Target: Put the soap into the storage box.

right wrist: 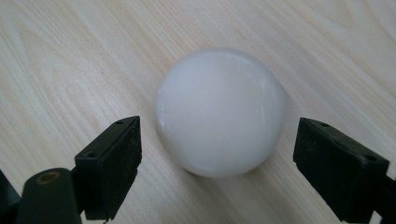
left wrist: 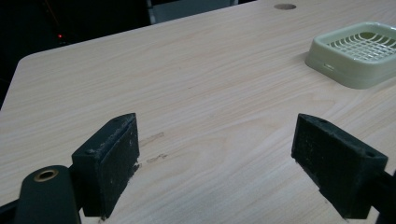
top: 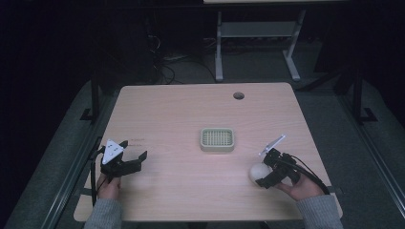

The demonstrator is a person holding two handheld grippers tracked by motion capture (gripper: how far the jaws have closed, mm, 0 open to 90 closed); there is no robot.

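Resting on pale wood surface (top: 191, 191): green slotted tray (top: 217, 139) at centre, long axis running left-right. Left gripper (top: 135, 161) spread wide, empty. Right gripper (top: 258, 177) wide open around white ball (right wrist: 219, 112), jaws not touching it.

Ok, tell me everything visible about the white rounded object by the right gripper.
The smooth white rounded object looks like a glossy, slightly translucent ball or dome, unmarked. It rests on the pale wooden table, at its near right, right of the pale green slotted tray. The right gripper brackets it with both jaws open, a gap showing on each side, so only the table touches it.
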